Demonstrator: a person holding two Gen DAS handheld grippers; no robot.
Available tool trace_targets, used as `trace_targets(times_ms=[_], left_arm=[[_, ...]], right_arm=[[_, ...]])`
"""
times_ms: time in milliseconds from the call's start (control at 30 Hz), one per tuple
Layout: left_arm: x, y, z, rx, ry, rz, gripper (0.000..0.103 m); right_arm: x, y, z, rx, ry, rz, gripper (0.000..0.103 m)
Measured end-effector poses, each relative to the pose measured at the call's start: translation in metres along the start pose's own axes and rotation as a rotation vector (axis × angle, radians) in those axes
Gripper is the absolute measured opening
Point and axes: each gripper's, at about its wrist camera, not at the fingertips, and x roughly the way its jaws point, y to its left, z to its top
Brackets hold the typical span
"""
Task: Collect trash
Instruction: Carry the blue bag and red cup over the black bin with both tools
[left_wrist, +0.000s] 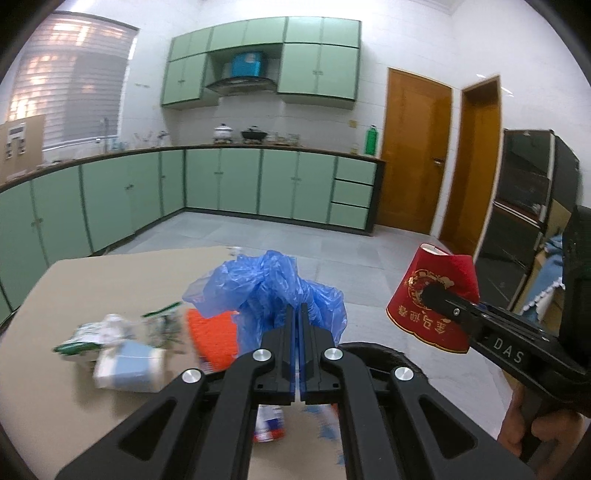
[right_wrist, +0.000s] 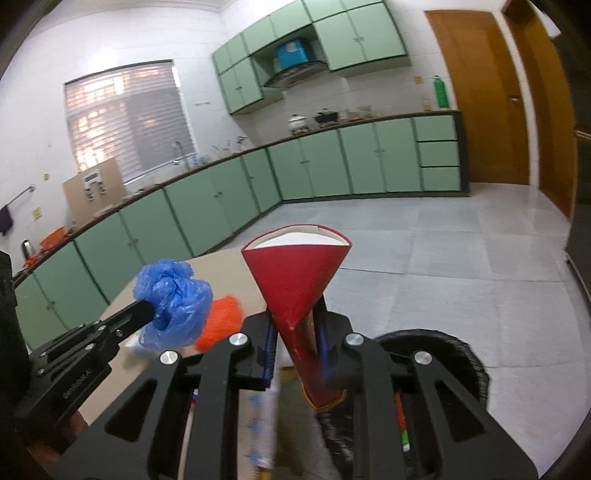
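Note:
My left gripper (left_wrist: 298, 314) is shut on a crumpled blue plastic bag (left_wrist: 269, 288) and holds it above the cardboard-covered table (left_wrist: 92, 280). It also shows in the right wrist view (right_wrist: 147, 314) with the bag (right_wrist: 173, 299). My right gripper (right_wrist: 299, 332) is shut on a squashed red paper cup (right_wrist: 299, 273) and holds it in the air to the right of the table, above a black bin (right_wrist: 469, 362). The cup (left_wrist: 432, 295) and right gripper (left_wrist: 428, 295) show in the left wrist view. More trash lies on the table: a blue-white paper cup (left_wrist: 129, 365), a green-white wrapper (left_wrist: 92, 336), an orange net (left_wrist: 214, 332).
The black round bin (left_wrist: 384, 354) stands by the table's right edge with some litter inside. Green kitchen cabinets (left_wrist: 221, 184) line the far walls. Wooden doors (left_wrist: 413, 155) and a dark cabinet (left_wrist: 528, 206) are on the right. Tiled floor (right_wrist: 443, 266) lies between.

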Motion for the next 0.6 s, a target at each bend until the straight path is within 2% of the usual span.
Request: trace_targets(times_ms=[300,600], left_arm=[[0.053,-0.055,-0.006,0.046,0.072,-0.094,0.001],[0.110,-0.087,-0.013,0.068,0.154,-0.117,0.001]], right_arm=[[0.009,-0.067,-0.016,0.050,0.032,-0.126,0.017],[0.045,-0.118,-0.038,0.102,0.094,-0.193,0.017]])
